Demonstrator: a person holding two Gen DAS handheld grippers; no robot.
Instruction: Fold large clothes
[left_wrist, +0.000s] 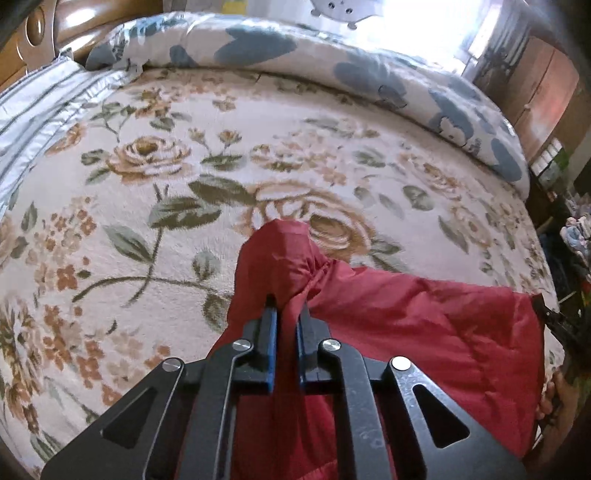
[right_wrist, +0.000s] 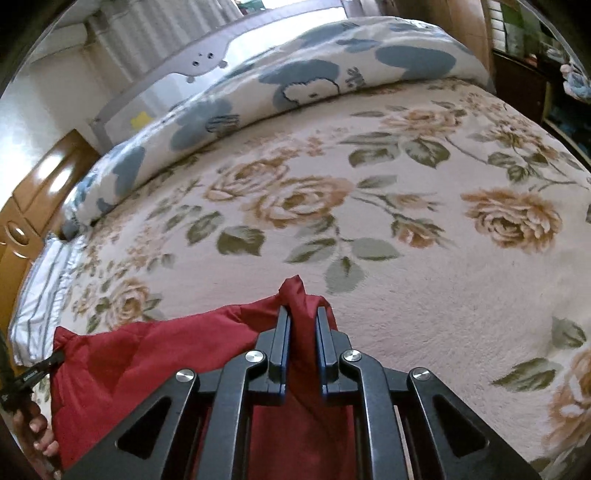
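A large red garment (left_wrist: 424, 325) hangs stretched between my two grippers above a bed covered by a floral blanket (left_wrist: 184, 166). My left gripper (left_wrist: 287, 306) is shut on one bunched corner of the red garment, which sticks out past the fingertips. In the right wrist view my right gripper (right_wrist: 303, 314) is shut on the other bunched corner of the red garment (right_wrist: 147, 354). The cloth spans from each gripper toward the other. The right gripper (left_wrist: 554, 317) shows at the far right edge of the left wrist view, and the left gripper (right_wrist: 33, 376) at the lower left of the right wrist view.
A rolled white quilt with blue patches (left_wrist: 369, 70) lies along the far side of the bed (right_wrist: 295, 85). A striped pillow (left_wrist: 44, 99) lies at the head end by a wooden headboard (right_wrist: 40, 192). Cluttered furniture (left_wrist: 546, 92) stands beyond the bed's foot.
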